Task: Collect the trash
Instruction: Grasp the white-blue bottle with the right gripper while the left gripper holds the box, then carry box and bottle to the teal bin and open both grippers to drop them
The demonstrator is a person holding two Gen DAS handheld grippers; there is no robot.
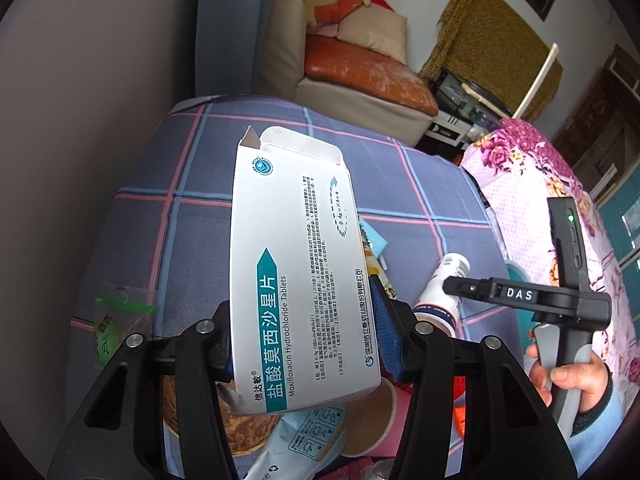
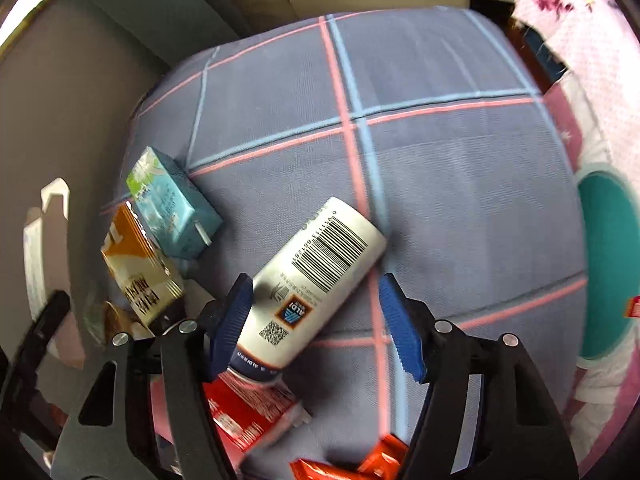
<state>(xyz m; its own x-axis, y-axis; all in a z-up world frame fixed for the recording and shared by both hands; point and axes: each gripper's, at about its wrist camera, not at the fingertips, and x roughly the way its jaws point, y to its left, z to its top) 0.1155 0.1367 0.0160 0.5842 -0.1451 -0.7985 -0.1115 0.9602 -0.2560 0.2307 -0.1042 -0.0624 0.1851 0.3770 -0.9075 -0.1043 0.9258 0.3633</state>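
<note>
My left gripper (image 1: 306, 328) is shut on a flattened white and teal medicine box (image 1: 296, 256) and holds it up above the checked bedspread (image 1: 192, 216). My right gripper (image 2: 320, 324) is open, its blue pads either side of a white ALDI bottle (image 2: 320, 276) that lies on the bedspread (image 2: 440, 160); the left pad (image 2: 230, 320) is at the bottle's lower end. The bottle (image 1: 440, 292) and the right gripper's body (image 1: 520, 296) also show in the left wrist view.
A teal carton (image 2: 172, 204) and an orange carton (image 2: 140, 272) lie left of the bottle. Red wrappers (image 2: 248, 412) lie near the front. Below the held box are a paper cup (image 1: 372, 420), a white pouch (image 1: 304, 436) and a woven basket (image 1: 240, 420). A floral quilt (image 1: 560, 200) is right.
</note>
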